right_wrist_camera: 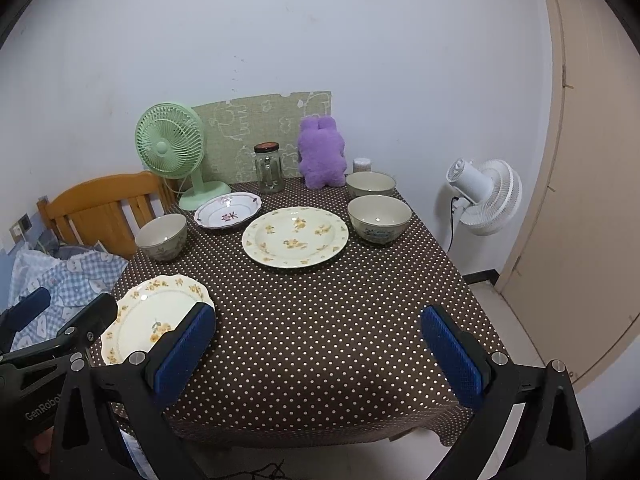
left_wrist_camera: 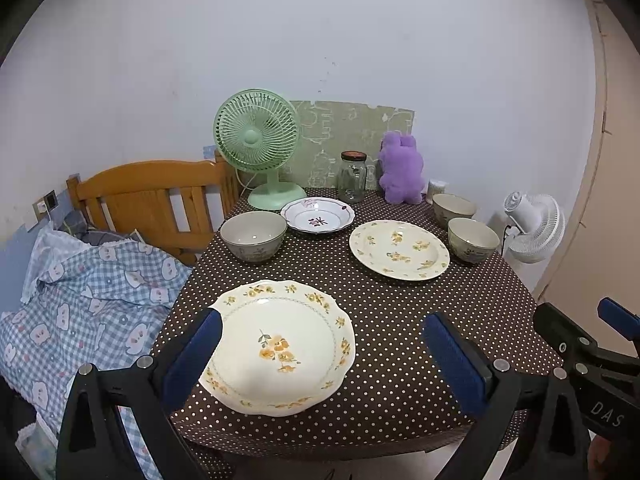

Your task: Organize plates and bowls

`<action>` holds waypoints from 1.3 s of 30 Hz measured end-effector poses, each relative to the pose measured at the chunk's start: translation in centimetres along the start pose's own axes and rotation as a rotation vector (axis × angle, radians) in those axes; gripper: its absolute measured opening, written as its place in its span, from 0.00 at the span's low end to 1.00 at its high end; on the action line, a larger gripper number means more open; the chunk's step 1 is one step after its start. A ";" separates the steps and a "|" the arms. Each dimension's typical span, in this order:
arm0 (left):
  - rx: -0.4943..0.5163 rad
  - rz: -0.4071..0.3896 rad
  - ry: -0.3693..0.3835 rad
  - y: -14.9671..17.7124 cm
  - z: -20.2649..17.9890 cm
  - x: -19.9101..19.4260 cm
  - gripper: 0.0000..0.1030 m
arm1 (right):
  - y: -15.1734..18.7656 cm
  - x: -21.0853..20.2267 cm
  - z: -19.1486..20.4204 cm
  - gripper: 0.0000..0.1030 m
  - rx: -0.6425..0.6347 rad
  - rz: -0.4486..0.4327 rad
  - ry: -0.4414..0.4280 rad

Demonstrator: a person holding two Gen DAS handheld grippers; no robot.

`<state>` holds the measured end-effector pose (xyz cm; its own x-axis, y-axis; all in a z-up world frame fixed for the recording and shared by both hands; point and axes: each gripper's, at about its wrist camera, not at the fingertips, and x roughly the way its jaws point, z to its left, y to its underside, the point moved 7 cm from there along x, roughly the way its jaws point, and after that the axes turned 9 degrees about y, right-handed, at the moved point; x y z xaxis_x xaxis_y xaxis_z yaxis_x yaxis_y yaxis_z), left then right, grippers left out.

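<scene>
On the brown dotted table, a scalloped yellow-flower plate (left_wrist_camera: 280, 344) lies near the front left; it also shows in the right wrist view (right_wrist_camera: 148, 316). A round yellow-flower plate (left_wrist_camera: 399, 249) (right_wrist_camera: 295, 236) lies mid-table. A white plate with a purple flower (left_wrist_camera: 318, 215) (right_wrist_camera: 228, 211) sits further back. One bowl (left_wrist_camera: 253, 235) (right_wrist_camera: 161, 236) stands at the left edge, two bowls (left_wrist_camera: 473, 239) (left_wrist_camera: 453, 207) at the right. My left gripper (left_wrist_camera: 322, 356) is open, held before the scalloped plate. My right gripper (right_wrist_camera: 318, 344) is open and empty over the front of the table.
A green fan (left_wrist_camera: 258, 136), a glass jar (left_wrist_camera: 353, 176), a purple plush toy (left_wrist_camera: 401, 170) and a small container (left_wrist_camera: 437, 189) stand along the back edge. A wooden bed frame (left_wrist_camera: 152, 196) with checked bedding (left_wrist_camera: 88, 300) is on the left. A white fan (right_wrist_camera: 486, 196) stands to the right.
</scene>
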<state>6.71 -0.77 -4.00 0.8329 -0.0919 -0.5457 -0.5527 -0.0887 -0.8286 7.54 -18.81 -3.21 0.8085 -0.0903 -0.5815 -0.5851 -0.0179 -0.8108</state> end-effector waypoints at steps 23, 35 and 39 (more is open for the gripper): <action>0.002 0.001 0.005 -0.2 -0.5 0.6 0.98 | -0.4 0.5 -0.5 1.00 0.000 0.015 0.005; 0.006 0.001 0.005 -0.1 -0.7 0.6 0.98 | -0.5 0.5 -0.9 1.00 0.001 0.011 0.011; 0.003 0.002 0.003 0.0 -0.8 0.7 0.98 | -0.6 0.5 -1.1 1.00 -0.003 0.010 0.009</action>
<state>7.27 -1.58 -4.24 0.8315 -0.0952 -0.5473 -0.5546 -0.0853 -0.8277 8.23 -19.91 -2.98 0.8021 -0.0995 -0.5888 -0.5932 -0.0195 -0.8048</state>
